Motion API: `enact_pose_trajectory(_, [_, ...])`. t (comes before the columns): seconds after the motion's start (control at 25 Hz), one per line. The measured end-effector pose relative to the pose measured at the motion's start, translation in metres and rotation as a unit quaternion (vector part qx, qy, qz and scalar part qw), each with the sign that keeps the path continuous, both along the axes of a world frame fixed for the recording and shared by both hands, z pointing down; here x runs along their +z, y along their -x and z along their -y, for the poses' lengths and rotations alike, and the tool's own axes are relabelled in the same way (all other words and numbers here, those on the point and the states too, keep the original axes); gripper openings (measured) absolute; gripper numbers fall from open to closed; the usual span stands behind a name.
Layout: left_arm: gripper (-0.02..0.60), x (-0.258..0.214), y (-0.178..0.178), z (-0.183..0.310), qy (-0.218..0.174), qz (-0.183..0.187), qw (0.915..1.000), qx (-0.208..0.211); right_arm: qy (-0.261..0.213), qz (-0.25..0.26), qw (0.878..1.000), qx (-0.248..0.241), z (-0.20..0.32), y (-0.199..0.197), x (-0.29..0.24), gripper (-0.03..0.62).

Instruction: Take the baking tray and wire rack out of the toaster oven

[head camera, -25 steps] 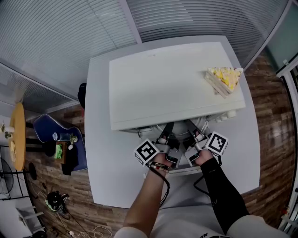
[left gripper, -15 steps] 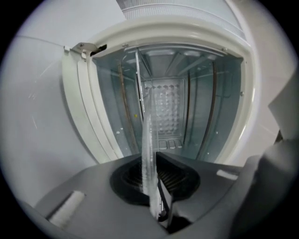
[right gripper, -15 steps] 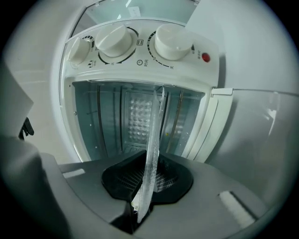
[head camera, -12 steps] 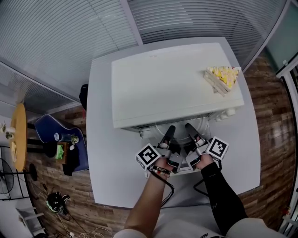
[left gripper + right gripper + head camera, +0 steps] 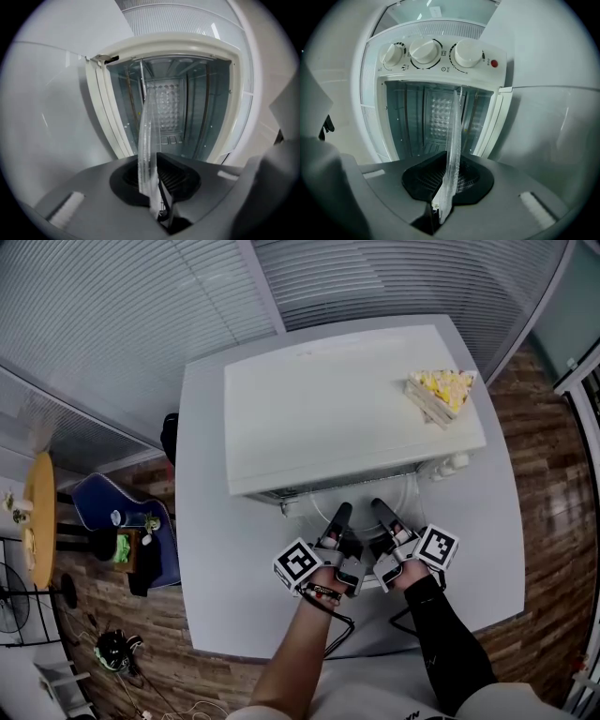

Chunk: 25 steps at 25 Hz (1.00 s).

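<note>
A white toaster oven (image 5: pixel 347 409) stands on the table with its door folded down toward me. Both grippers reach in side by side at its mouth. The left gripper (image 5: pixel 339 517) is shut on the near rim of a silvery baking tray (image 5: pixel 149 136), seen edge-on between its jaws (image 5: pixel 152 187). The right gripper (image 5: pixel 380 510) is shut on the same tray (image 5: pixel 453 140), whose edge runs from its jaws (image 5: pixel 447 187) into the oven cavity (image 5: pixel 436 117). A thin wire (image 5: pixel 140 84) runs beside the tray inside the cavity. Most of the tray is hidden in the head view.
A slice of yellow cake (image 5: pixel 439 395) lies on the oven's top at the right. Three control knobs (image 5: pixel 424 50) sit beside the cavity. The open door (image 5: pixel 534 131) lies under the grippers. The grey table (image 5: pixel 211 549) ends near me; chairs and floor lie to the left.
Both grippers have drawn back from the oven mouth toward me, still gripping the tray, so more of their jaws shows outside the oven.
</note>
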<state>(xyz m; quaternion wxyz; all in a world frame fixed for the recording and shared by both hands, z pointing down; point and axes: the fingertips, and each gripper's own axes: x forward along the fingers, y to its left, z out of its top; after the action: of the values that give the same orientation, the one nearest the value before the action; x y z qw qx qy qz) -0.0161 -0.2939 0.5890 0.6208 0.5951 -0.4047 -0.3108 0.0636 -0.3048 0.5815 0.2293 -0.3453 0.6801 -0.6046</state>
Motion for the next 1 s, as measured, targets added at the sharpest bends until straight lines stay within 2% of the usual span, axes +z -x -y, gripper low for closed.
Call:
enact_pose_trajectory(0.2, [0.094, 0.0, 0.0, -0.003, -0.007, 0.001, 1.0, 0.003, -0.025, -0.029, 0.999, -0.01, -0.003, -0.001, -0.001, 0.041])
enact_pose_trajectory(0.32, [0.094, -0.002, 0.002, 0.003, -0.013, 0.002, 0.9999, 0.0, -0.017, -0.038, 0.999, 0.002, 0.006, -0.008, 0.001, 0.044])
enact_pose_trajectory(0.52, [0.094, 0.001, 0.007, 0.008, -0.012, 0.009, 0.9999, -0.007, -0.008, -0.027, 1.0, 0.013, 0.018, -0.014, 0.003, 0.044])
enact_pose_trajectory(0.76, [0.091, -0.006, 0.01, 0.01, -0.028, 0.006, 0.9994, -0.019, -0.026, 0.023, 0.999, 0.012, 0.019, -0.012, -0.005, 0.035])
enact_pose_trajectory(1.0, [0.089, -0.01, 0.006, 0.003, -0.038, 0.009, 0.9989, -0.024, -0.028, 0.025, 0.999, -0.002, 0.013, -0.016, -0.009, 0.037])
